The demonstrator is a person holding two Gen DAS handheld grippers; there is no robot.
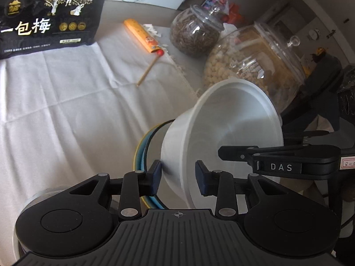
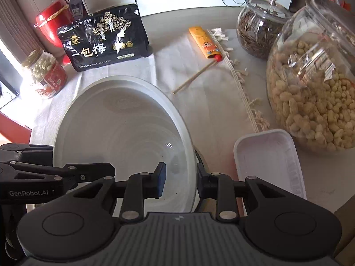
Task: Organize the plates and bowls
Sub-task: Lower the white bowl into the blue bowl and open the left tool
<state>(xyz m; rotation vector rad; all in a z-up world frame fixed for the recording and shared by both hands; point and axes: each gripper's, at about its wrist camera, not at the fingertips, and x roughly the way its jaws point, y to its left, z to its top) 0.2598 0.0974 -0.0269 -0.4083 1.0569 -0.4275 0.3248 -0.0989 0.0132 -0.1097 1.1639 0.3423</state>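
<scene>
A white plastic bowl (image 1: 224, 133) (image 2: 124, 141) is tilted over a blue and yellow rimmed dish (image 1: 142, 146) on the white cloth. My left gripper (image 1: 178, 179) straddles the bowl's near wall with its jaws partly apart, one pad inside and one outside. My right gripper (image 2: 180, 181) straddles the bowl's right rim the same way, with a gap showing at the pads. The right gripper also shows in the left wrist view (image 1: 224, 153), reaching in from the right. A dark dish edge (image 2: 200, 157) peeks out under the bowl.
A white rectangular tray (image 2: 269, 159) lies right of the bowl. A large peanut jar (image 2: 310, 84) and a smaller jar (image 2: 259, 26) stand at the right. A black snack bag (image 2: 104, 37), chopsticks in an orange sleeve (image 2: 205, 44), a small peanut jar (image 2: 44, 75) and a red container (image 2: 52, 20) stand behind.
</scene>
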